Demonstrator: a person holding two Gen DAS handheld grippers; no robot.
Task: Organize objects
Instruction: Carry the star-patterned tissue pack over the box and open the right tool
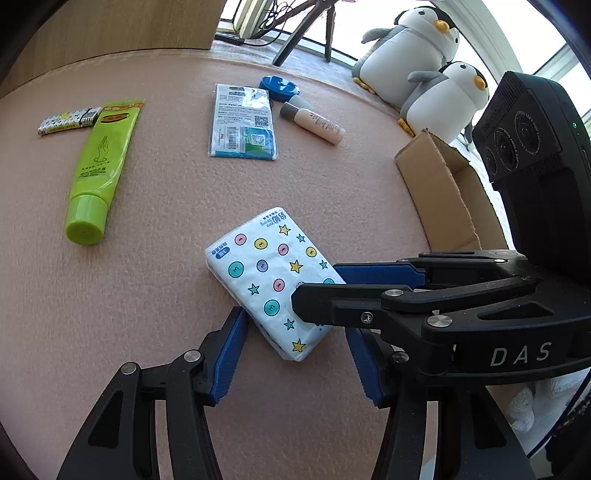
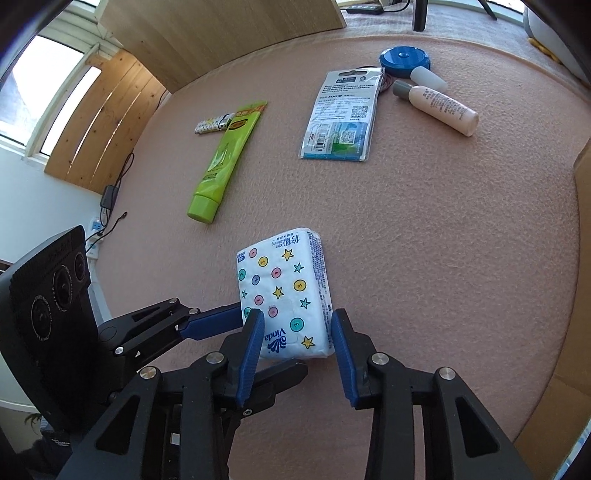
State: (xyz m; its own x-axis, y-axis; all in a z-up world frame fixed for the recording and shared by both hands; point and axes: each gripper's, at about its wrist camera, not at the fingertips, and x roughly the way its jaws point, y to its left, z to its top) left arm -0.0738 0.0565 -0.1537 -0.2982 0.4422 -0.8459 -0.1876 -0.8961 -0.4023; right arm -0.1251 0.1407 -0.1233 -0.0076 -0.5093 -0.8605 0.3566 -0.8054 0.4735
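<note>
The right tool (image 2: pixel 297 350) has its blue pads clamped on the near end of the tissue pack (image 2: pixel 286 295), low in the centre of its frame, while the left tool (image 1: pixel 295 354) stands with pads apart around the same pack (image 1: pixel 271 280), the left pad touching its edge. Beyond on the pink bench (image 1: pixel 166 258) lie a green tube (image 1: pixel 101 166), a lighter (image 1: pixel 70 121), a flat packet (image 1: pixel 243 122), a cream bottle (image 1: pixel 314 123) and a blue disc (image 1: pixel 279 86); a cardboard box (image 1: pixel 443 192) stands at the right.

You are working in a home room: plush penguins (image 1: pixel 417 55) are sitting by a sunny window (image 1: pixel 554 66), wood panelling (image 2: pixel 207 33) is lining the wall, toiletries are lying around.
</note>
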